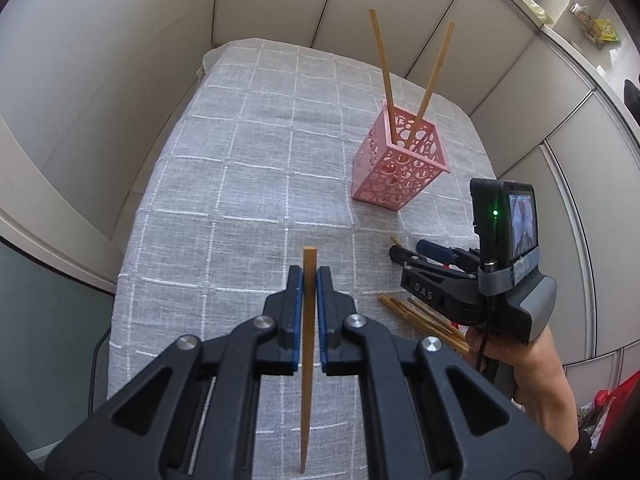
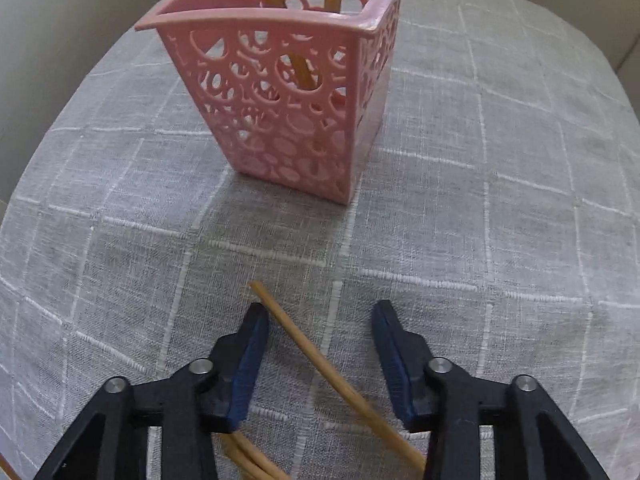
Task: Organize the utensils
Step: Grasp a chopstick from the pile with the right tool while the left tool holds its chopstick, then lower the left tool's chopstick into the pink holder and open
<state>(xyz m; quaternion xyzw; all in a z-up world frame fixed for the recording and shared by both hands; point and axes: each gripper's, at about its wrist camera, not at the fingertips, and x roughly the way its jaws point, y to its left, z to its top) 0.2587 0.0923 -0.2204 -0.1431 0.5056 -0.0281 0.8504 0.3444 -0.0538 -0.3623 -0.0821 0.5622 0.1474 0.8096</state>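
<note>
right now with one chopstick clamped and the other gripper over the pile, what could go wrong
The left gripper pinches its chopstick near the top end, so the long free end may swing and miss the pink holder. The light holder could tip if struck. The open right gripper straddles one loose chopstick near others and may grab several.

Grey checked tablecloth (image 1: 248, 184) carries pink holder (image 1: 400, 160), loose chopsticks (image 1: 424, 320).

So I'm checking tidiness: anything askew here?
Yes. Loose chopsticks lie jumbled on the tablecloth, and the two in the pink holder lean apart in a V.
</note>
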